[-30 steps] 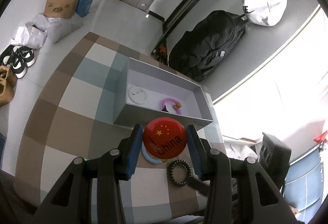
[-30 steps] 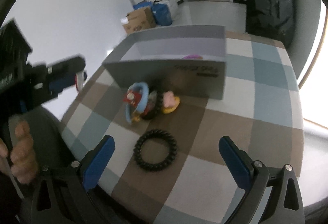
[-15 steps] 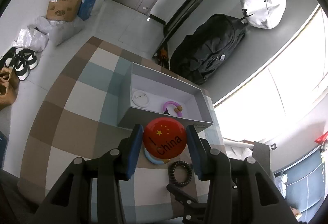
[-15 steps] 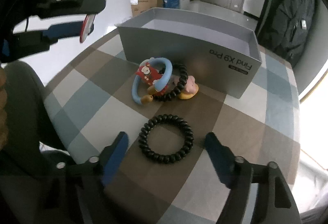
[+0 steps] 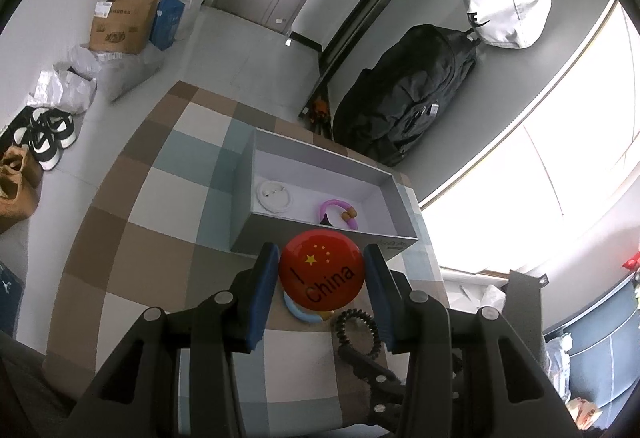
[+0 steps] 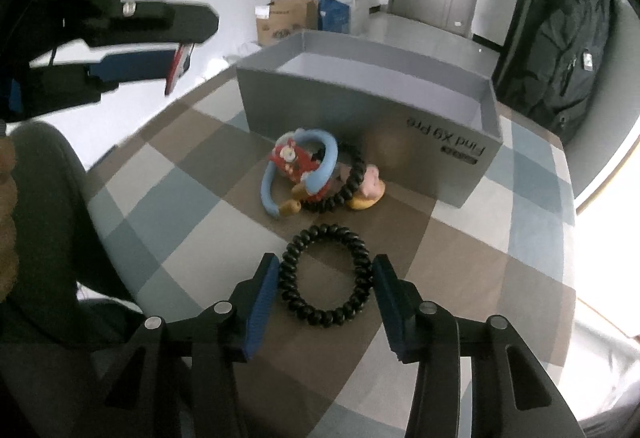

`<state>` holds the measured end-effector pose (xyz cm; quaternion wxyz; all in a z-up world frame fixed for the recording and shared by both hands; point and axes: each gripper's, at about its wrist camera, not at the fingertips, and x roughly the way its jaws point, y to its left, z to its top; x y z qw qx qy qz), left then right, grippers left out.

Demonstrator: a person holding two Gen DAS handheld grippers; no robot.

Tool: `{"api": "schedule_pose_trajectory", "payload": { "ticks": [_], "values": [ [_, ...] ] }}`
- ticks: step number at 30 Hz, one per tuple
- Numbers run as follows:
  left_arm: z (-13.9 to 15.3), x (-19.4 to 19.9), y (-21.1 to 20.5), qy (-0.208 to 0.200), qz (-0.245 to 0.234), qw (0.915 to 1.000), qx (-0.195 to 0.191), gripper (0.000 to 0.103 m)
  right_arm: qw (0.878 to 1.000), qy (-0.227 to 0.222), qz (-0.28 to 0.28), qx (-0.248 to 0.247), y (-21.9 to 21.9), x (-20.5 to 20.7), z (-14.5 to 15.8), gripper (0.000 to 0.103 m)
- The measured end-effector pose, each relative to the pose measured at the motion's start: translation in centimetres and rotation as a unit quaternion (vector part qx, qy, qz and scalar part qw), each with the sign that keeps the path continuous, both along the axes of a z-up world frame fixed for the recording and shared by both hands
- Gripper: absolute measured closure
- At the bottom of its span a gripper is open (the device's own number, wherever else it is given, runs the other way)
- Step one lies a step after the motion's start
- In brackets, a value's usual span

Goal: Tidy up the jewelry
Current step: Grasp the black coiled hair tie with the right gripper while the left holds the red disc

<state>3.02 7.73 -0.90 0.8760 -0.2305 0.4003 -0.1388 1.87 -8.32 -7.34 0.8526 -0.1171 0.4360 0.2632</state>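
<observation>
My left gripper point(image 5: 321, 254) is shut on a round red badge point(image 5: 320, 270) marked "China", held above the table in front of the grey box point(image 5: 320, 228). In the box lie a white ring point(image 5: 274, 193) and a purple ring point(image 5: 338, 211). My right gripper point(image 6: 326, 266) points down at a black spiral hair tie point(image 6: 325, 318) lying on the checked cloth. Its jaws are closing, and the pads touch the tie's two sides. Further back lie a blue ring with a red charm point(image 6: 304, 165), a second black tie point(image 6: 354, 177) and a pink and yellow charm point(image 6: 370, 191).
The grey box point(image 6: 360, 113) stands behind the loose pieces, close to the table's far edge. A black backpack point(image 5: 404, 105) and a white bag point(image 5: 504, 5) hang on the wall. Cardboard boxes point(image 5: 120, 21) and shoes point(image 5: 44, 133) sit on the floor. A person's leg point(image 6: 48, 197) is at the left.
My right gripper's jaws have narrowed from wide open down onto the black hair tie, and it has come closer to it. My left gripper has kept still with the badge.
</observation>
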Motion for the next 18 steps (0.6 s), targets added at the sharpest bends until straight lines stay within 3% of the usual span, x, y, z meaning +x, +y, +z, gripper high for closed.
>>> {"api": "schedule_pose_trajectory", "payload": {
  "ticks": [18],
  "values": [
    [2.0, 1.5, -0.7, -0.026, 0.004, 0.9991, 0.033, 0.066, 0.986, -0.036, -0.055, 0.15, -4.4, 3.1, 6.6, 0.057]
  ]
}}
